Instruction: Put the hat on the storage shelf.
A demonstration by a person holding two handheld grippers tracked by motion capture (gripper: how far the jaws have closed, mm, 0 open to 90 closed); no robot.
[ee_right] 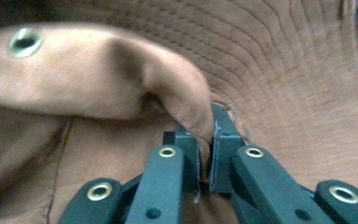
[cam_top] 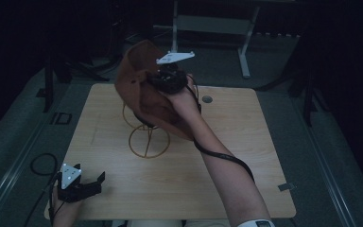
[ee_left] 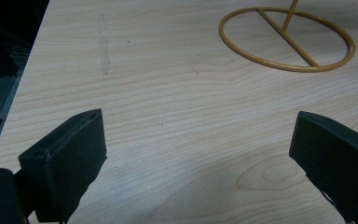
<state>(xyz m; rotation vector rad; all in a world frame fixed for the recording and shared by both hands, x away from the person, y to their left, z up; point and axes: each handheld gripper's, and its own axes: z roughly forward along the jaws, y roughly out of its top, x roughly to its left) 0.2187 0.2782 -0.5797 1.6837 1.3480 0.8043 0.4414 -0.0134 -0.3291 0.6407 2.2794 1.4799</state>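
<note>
While the left gripper (cam_top: pixel 92 182) rests at the table's (cam_top: pixel 246 179) near left corner with jaws wide apart and bare, the right gripper (ee_right: pixel 205 140) holds the brown hat (cam_top: pixel 137 80) pinched by its fabric, lifted over the yellow wire stand (cam_top: pixel 147 141) mid-table.

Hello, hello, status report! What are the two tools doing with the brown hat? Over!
Right tool shut on brown hat, held above yellow wire stand. Left tool open, empty, low over table. Nothing in the way.
</note>
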